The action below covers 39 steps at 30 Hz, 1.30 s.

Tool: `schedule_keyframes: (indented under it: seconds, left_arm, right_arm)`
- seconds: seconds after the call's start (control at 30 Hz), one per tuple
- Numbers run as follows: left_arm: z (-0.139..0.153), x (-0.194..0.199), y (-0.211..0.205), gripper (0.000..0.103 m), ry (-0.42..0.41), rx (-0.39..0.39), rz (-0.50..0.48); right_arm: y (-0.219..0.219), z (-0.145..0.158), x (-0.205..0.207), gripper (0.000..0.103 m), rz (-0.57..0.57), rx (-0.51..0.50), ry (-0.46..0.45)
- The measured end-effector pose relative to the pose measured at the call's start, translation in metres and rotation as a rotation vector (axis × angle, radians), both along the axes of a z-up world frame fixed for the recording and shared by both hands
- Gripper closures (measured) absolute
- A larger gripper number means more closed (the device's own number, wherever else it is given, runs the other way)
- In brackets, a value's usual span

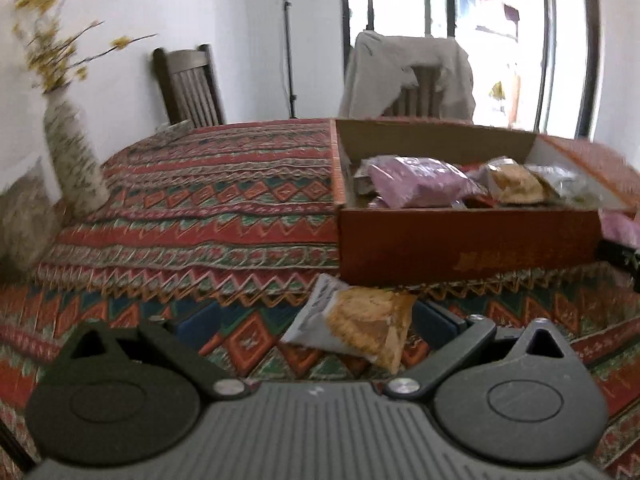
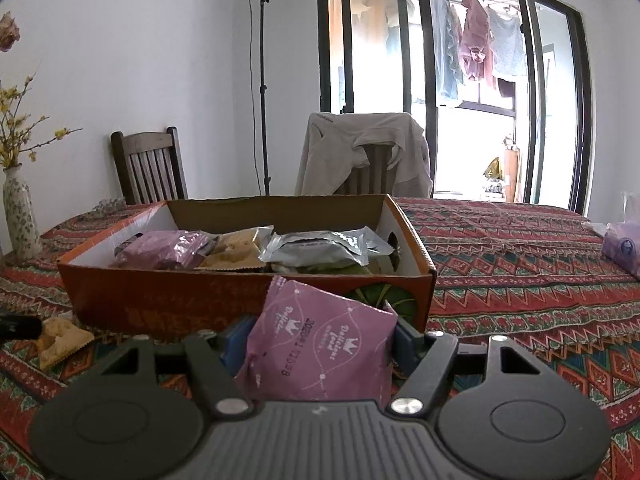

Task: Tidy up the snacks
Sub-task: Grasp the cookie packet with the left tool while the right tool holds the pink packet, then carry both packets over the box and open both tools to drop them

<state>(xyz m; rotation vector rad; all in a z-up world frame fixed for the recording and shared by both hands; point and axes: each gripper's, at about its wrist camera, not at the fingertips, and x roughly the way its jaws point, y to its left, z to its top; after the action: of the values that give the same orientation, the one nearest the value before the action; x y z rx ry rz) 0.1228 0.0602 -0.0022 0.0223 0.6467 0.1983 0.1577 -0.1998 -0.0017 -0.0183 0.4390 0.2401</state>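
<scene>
Across our desk (image 2: pixel 520 264) with its red zigzag-patterned woven cloth, we see most snacks already lying in the orange cardboard box (image 2: pixel 160 300). Our left hand-held gripper (image 1: pixel 316 328) hovers wide open around the clear biscuit packet (image 1: pixel 360 324) before the box, gripping nothing. Our right hand-held gripper (image 2: pixel 316 344) holds the purple foil snack pouch (image 2: pixel 320 348) pinched upright just short of the box. Another purple packet (image 2: pixel 620 248) waits far right.

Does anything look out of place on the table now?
Yes. One cracker packet lies on the tablecloth outside the orange box, between the open left gripper's fingers. The right gripper grips a purple packet, not yet boxed.
</scene>
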Motion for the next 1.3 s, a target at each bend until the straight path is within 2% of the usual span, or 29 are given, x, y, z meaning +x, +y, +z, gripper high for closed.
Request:
schedule_keyframes:
  seconds: [0.13, 0.27, 0.33, 0.43, 0.57, 0.63, 0.7, 0.8, 0.87, 1.07, 1.3]
  left_arm:
    - [-0.009, 0.020, -0.010, 0.000, 0.047, 0.018, -0.031]
    - [-0.021, 0.037, -0.008, 0.000, 0.114, -0.004, -0.010]
    - [-0.027, 0.042, -0.003, 0.000, 0.139, -0.031, 0.012]
    - [-0.030, 0.042, 0.007, 0.000, 0.134, -0.096, 0.021]
    - [-0.031, 0.039, 0.004, 0.000, 0.119, -0.095, -0.009]
    - [-0.031, 0.037, 0.003, 0.006, 0.110, -0.095, 0.006]
    - [-0.028, 0.032, 0.001, 0.026, 0.090, -0.097, 0.023]
    - [-0.022, 0.023, -0.003, 0.037, 0.059, -0.117, 0.007]
    - [-0.018, 0.016, -0.007, 0.044, 0.031, -0.101, 0.006]
    - [-0.005, -0.008, -0.022, 0.047, -0.055, -0.050, -0.011]
    - [0.003, -0.019, -0.029, 0.049, -0.106, -0.049, -0.027]
  right_arm:
    - [0.000, 0.000, 0.000, 0.033, -0.001, 0.003, 0.002]
    - [-0.001, 0.000, -0.001, 0.033, 0.000, 0.008, 0.004]
    - [-0.001, 0.000, 0.000, 0.033, 0.001, 0.011, 0.005]
    - [-0.001, 0.000, 0.000, 0.033, 0.004, 0.014, 0.007]
    - [-0.003, -0.001, 0.000, 0.033, 0.005, 0.017, 0.008]
    - [-0.004, -0.001, 0.001, 0.033, 0.005, 0.019, 0.009]
    - [-0.004, -0.001, 0.001, 0.032, 0.005, 0.019, 0.009]
    - [-0.004, -0.001, 0.001, 0.032, 0.006, 0.018, 0.009]
    - [-0.004, -0.001, 0.001, 0.033, 0.006, 0.019, 0.008]
    - [-0.002, 0.000, 0.000, 0.033, 0.014, 0.018, 0.003]
    - [-0.004, -0.001, -0.002, 0.033, 0.020, 0.021, -0.006]
